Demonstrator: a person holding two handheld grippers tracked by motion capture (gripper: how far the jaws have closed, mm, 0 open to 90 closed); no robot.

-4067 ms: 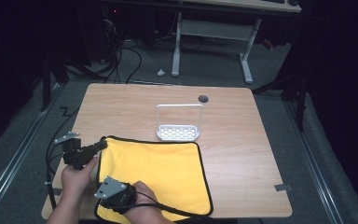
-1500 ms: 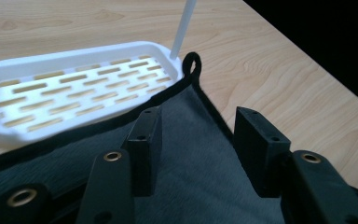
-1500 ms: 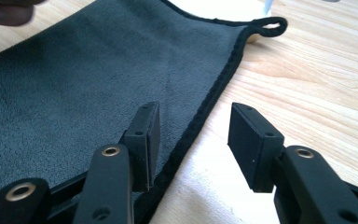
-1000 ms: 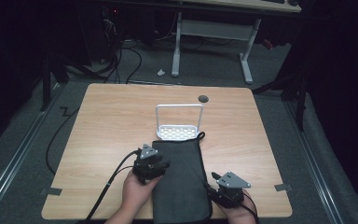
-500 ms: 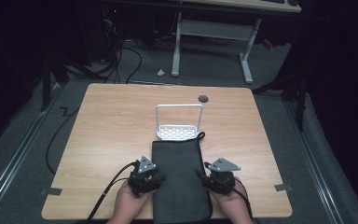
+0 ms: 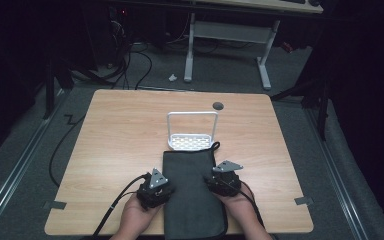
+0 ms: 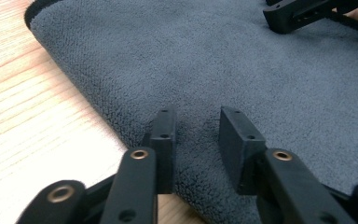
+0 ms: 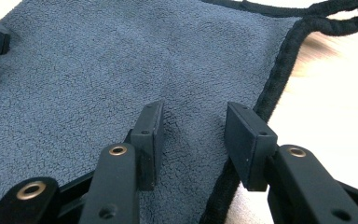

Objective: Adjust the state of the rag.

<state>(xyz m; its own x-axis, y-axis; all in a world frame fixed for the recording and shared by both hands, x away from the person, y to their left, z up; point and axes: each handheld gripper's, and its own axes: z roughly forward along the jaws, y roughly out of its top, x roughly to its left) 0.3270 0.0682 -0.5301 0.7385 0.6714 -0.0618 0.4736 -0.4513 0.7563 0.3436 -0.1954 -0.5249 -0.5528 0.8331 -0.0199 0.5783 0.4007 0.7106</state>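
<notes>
A dark grey cloth [image 6: 192,195] with a black bound edge lies folded into a long strip at the table's front middle. At the strip's left edge my left gripper [image 6: 164,192] is open, jaws set down on the fold [image 7: 196,123] with pile between them. My right gripper [image 6: 216,183] is open at the right edge, its jaws either side of the pile just inside the black binding [image 8: 193,116]. The cloth's hanging loop [image 8: 340,14] lies at the far right corner. Each gripper view catches the other gripper's jaw tips across the cloth.
A small white wire rack [image 6: 192,134] stands upright just beyond the cloth's far end. A round cable hole [image 6: 218,105] sits near the far edge of the wooden table [image 6: 115,130]. A black cable [image 6: 115,212] trails from the left gripper off the front.
The cloth, earlier spread yellow side up, is now a folded dark strip. In the last second my right gripper came in from the right to the cloth's edge; the left shifted slightly.
</notes>
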